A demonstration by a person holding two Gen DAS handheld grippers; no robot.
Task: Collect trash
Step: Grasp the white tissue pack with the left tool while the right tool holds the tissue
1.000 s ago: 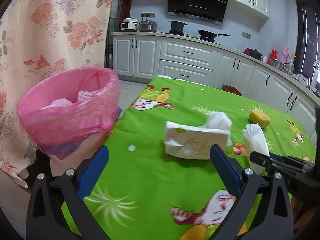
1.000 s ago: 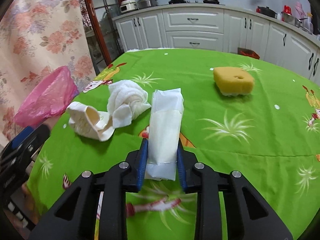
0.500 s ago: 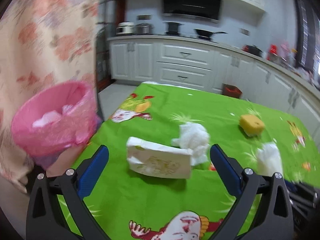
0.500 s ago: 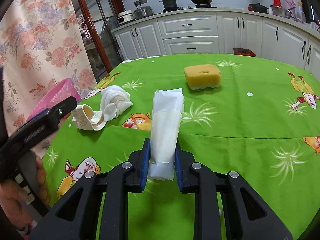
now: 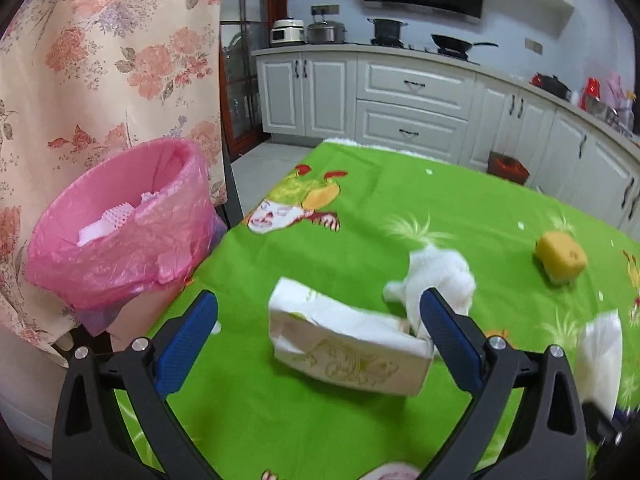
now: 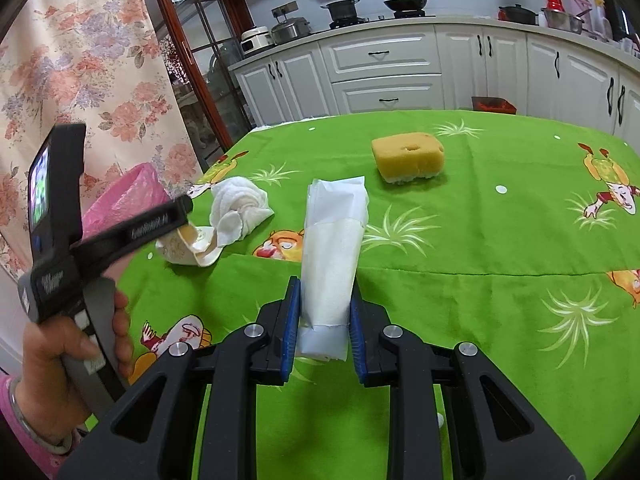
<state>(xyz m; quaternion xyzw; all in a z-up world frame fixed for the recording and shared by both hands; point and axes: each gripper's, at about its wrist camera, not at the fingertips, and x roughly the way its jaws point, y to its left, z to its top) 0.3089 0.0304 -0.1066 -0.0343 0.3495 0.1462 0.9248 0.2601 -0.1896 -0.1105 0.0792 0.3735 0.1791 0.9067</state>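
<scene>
My right gripper [image 6: 323, 320] clamps the folded tissue [image 6: 334, 248]; my left gripper [image 5: 318, 336] (spread wide) brackets the paper pack [image 5: 348, 350]; pink-lined bin [image 5: 120, 224] at the table edge [image 5: 208, 260].

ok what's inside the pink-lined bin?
In the pink-lined bin, a few pale pieces, one with a dotted texture, lie near the top. The near wall of the liner hides anything lower.

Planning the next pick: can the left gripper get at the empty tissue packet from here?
Probably yes. The left gripper is open, and the tissue packet lies on the green tablecloth between its fingers, nothing blocking; the crumpled tissue sits just behind.
</scene>
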